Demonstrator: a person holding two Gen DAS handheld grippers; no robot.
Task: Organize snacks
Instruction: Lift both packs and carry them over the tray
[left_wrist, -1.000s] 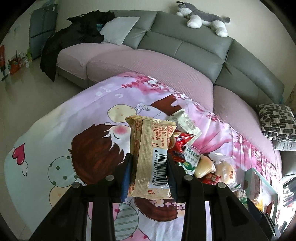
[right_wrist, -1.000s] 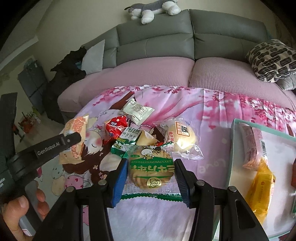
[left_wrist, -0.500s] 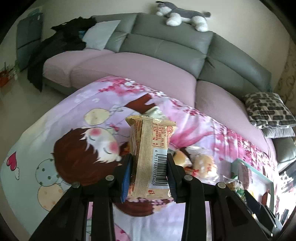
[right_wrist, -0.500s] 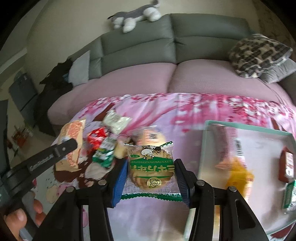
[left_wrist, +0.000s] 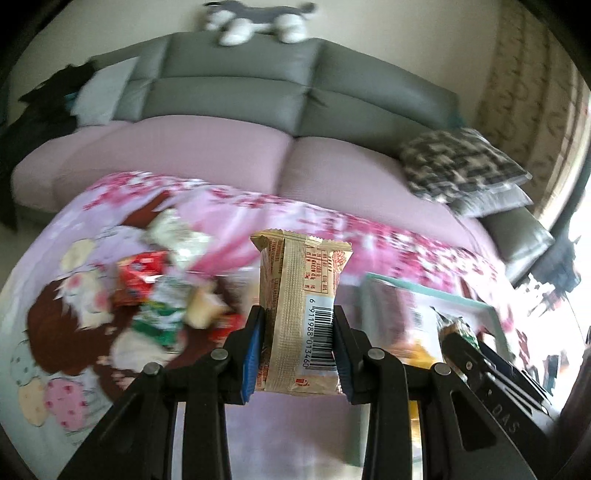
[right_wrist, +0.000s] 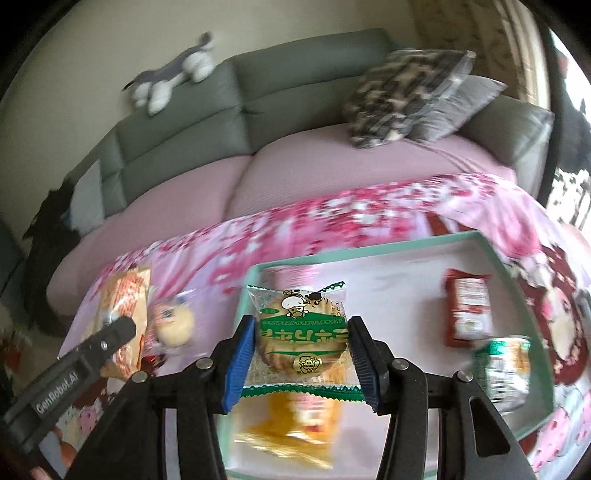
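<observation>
My left gripper (left_wrist: 298, 350) is shut on a tan snack packet (left_wrist: 301, 314) with a barcode, held upright above the pink cloth. My right gripper (right_wrist: 301, 354) is shut on a clear-and-green wrapped round pastry (right_wrist: 301, 332), hanging over the near-left part of the teal-rimmed tray (right_wrist: 369, 251). Inside the tray lie a red packet (right_wrist: 467, 314), a green-and-silver packet (right_wrist: 504, 365) and a yellow packet (right_wrist: 291, 432). In the right wrist view the left gripper (right_wrist: 110, 334) and its tan packet (right_wrist: 125, 314) show at the left. The tray (left_wrist: 458, 301) lies right of my left gripper.
A heap of loose snacks (left_wrist: 162, 291) lies on the cartoon-print cloth (left_wrist: 74, 332) to the left. A wrapped bun (right_wrist: 173, 323) sits left of the tray. Behind stands a grey-and-pink sofa (left_wrist: 236, 96) with a patterned cushion (left_wrist: 458, 166) and a plush toy (left_wrist: 258, 18).
Both grippers swung rightward with their packets still held. The tray came from the right edge to under the right gripper, and the snack heap slid to the left of both views.
</observation>
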